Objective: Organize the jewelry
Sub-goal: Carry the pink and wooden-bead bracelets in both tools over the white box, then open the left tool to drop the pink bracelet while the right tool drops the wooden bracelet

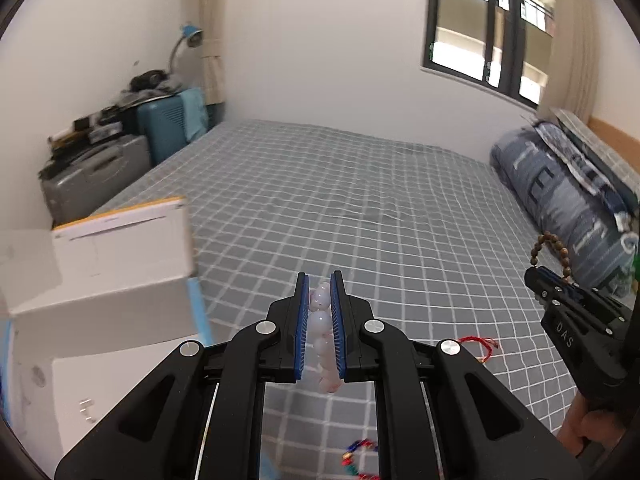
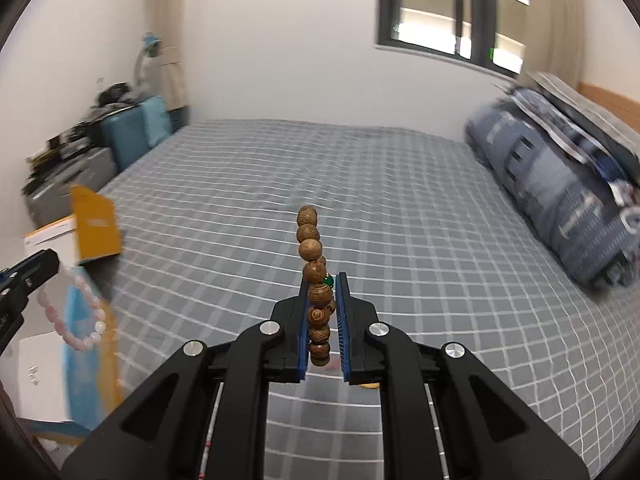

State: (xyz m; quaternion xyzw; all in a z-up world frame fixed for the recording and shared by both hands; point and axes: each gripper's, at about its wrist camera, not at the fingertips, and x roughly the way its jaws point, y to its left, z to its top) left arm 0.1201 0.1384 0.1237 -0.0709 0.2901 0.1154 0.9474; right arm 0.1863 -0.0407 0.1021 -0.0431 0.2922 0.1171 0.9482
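My left gripper is shut on a pale pink bead bracelet, held above the bed; the bracelet also shows hanging in the right wrist view. My right gripper is shut on a brown wooden bead bracelet, which sticks up past the fingertips; it also shows in the left wrist view. A white open box with a yellow-edged lid stands at the left. A red string bracelet and a multicoloured bead bracelet lie on the bedsheet.
The grey checked bedsheet stretches ahead. A folded blue quilt lies at the right by the headboard. Suitcases and clutter stand at the far left by the wall. A window is in the far wall.
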